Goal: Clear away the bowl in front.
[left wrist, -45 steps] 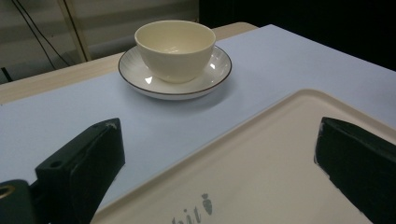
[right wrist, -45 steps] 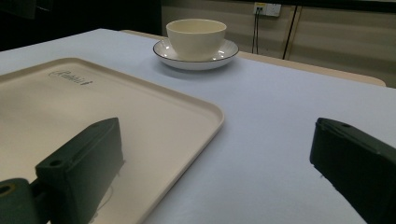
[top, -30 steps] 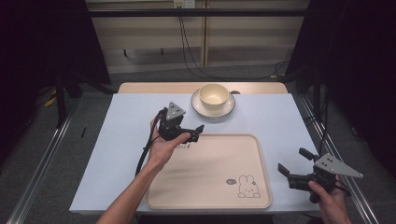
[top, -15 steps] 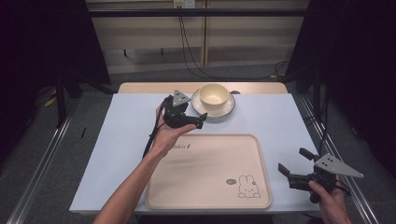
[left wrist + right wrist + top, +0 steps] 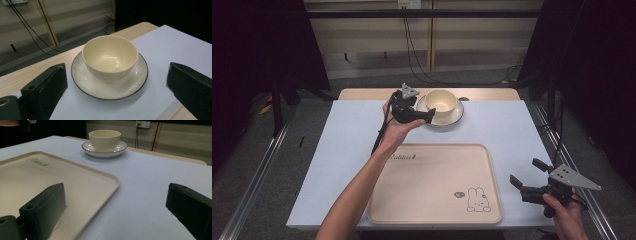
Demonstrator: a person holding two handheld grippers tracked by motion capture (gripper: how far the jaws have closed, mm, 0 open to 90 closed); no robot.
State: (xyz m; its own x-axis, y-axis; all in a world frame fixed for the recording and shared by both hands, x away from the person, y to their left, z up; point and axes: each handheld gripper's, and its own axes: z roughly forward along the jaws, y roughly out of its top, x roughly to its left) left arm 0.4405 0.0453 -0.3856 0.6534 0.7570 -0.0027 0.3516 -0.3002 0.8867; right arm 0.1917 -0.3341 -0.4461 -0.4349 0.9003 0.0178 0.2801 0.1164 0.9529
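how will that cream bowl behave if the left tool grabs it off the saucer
The bowl looks like glazed ceramic, so it is probably stiff, smooth and somewhat slippery between the jaws. It sits loose on the saucer, so a sideways nudge may slide it or drag the saucer along. It looks breakable, so the left tool should probably grip the rim gently.

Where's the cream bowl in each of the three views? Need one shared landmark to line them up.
High view: bowl top centre, at the far table edge, just right of the left gripper.
Left gripper view: bowl centre frame, between the open jaws.
Right gripper view: bowl upper centre, beyond the tray.
Shared landmark: the dark-rimmed saucer it sits on.
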